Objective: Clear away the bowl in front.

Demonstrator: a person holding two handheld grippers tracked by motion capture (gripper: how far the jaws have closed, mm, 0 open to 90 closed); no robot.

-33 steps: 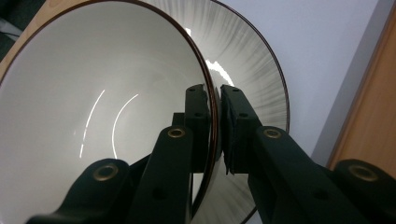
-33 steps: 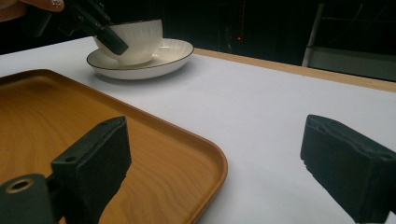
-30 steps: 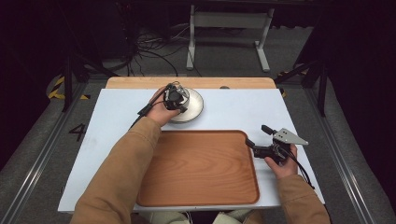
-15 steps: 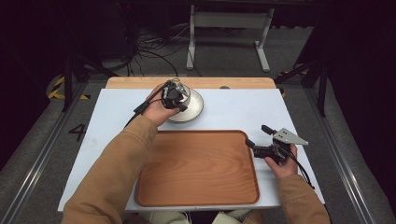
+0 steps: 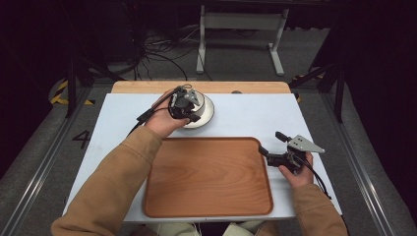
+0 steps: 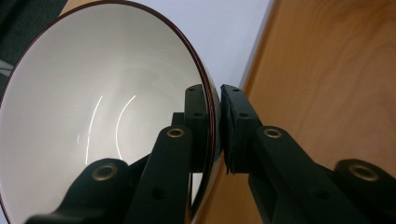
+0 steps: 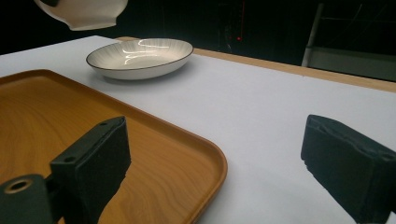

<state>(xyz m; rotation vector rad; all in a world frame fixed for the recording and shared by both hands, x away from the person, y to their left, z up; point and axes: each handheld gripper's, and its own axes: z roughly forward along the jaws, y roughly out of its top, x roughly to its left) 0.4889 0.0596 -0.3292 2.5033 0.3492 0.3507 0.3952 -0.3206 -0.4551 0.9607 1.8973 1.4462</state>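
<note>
- We see the left gripper [image 5: 189,109] raised just beyond the far edge of the wooden tray [image 5: 209,177], its jaws clamped on the rim of a white bowl [image 6: 93,116].
- In the left gripper view, one jaw sits inside the bowl and the other outside, with the thin dark-edged rim pinched between them.
- In the right gripper view, the bowl's underside shows above the tabletop [image 7: 261,102], clear of the surface, beyond the tray's far edge.
- A shallow white plate [image 7: 140,56] with a dark rim rests on the tabletop just past the tray's far edge, below the lifted bowl.
- The tray lies on the near half of the tabletop, its inside bare.
- We see the right gripper [image 5: 271,146] just beside the tray's right edge, jaws spread wide apart and holding nothing; one jaw hangs over the tray's corner, the other over the tabletop.
- Tan sleeves cover both of the person's forearms.
</note>
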